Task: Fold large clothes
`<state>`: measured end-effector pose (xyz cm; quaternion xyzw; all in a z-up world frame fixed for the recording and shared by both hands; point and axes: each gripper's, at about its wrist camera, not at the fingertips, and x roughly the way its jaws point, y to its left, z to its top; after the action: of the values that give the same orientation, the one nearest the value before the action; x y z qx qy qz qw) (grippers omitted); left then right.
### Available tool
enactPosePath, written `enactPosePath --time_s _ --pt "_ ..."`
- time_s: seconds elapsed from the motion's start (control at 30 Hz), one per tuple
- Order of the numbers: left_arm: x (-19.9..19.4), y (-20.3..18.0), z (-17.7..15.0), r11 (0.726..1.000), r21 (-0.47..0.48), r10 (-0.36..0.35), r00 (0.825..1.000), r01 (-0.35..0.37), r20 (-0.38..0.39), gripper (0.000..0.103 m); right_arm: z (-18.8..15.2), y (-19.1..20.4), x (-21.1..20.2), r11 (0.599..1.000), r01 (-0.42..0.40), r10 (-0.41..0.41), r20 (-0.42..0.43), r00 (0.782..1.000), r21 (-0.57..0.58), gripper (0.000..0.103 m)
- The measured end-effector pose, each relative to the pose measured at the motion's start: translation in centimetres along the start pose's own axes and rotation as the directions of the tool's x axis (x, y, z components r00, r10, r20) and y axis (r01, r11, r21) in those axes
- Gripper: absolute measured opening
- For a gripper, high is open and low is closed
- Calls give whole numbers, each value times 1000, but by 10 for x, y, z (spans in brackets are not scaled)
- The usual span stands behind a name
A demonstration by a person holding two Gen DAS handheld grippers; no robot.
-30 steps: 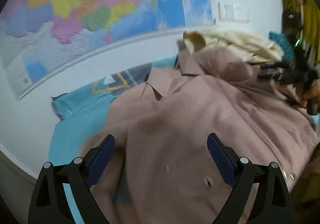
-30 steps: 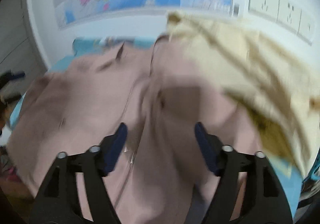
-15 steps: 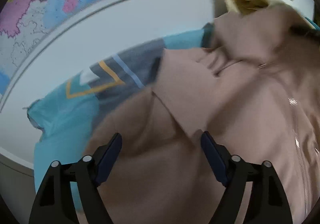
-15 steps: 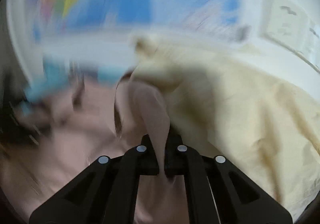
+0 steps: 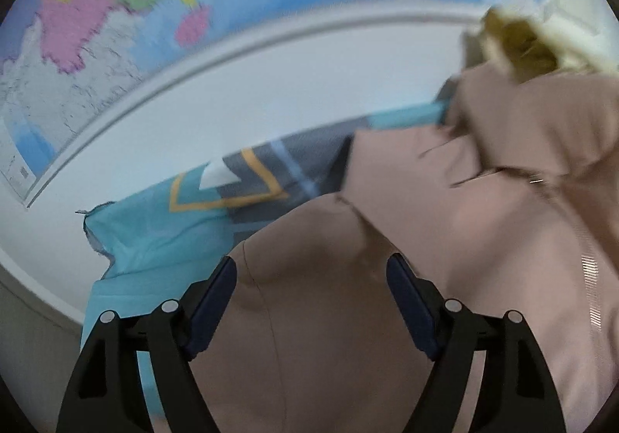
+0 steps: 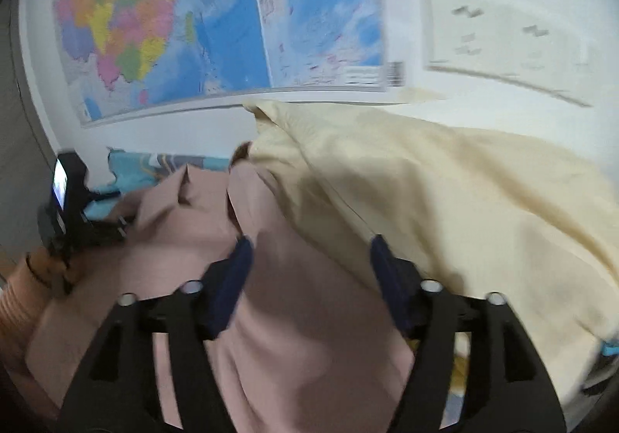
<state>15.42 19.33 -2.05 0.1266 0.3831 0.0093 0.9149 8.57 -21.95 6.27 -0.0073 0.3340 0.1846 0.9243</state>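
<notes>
Lying crumpled on the blue sheet (image 5: 154, 239), pink jacket (image 5: 445, 239) looks soft & floppy, so grab collar/hem; left tool (image 5: 311, 290) spread wide w/ nothing pinched, right tool (image 6: 309, 270) opening, empty.

I cannot read any words here. The big map (image 6: 216, 23) on the wall has tiny print and a small barcode (image 6: 395, 74) at its bottom corner, but they are too blurry and small for me. In my left view the map (image 5: 116, 7) is blurry too.
</notes>
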Motion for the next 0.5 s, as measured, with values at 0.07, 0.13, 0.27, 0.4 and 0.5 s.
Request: enactPosePath --time_s 0.07,0.13,0.27,0.4,0.5 --pt "-21 -9 -4 999 25 -40 998 39 41 80 -33 -17 -23 999 21 -19 -45 999 47 83" --pt "-38 -22 -9 994 68 -87 994 83 61 81 -66 -29 -33 995 75 -67 -119 991 68 84" --pt "-57 -59 -15 975 137 -184 982 176 46 82 -129 -43 -53 987 101 -71 -224 972 124 89" --pt "-66 -84 -15 956 175 -248 968 238 43 82 -150 -25 -51 995 67 -48 -238 970 72 92" --pt "-70 -98 -14 947 184 -276 961 264 38 82 -159 -13 -34 990 130 -138 -295 946 -45 67"
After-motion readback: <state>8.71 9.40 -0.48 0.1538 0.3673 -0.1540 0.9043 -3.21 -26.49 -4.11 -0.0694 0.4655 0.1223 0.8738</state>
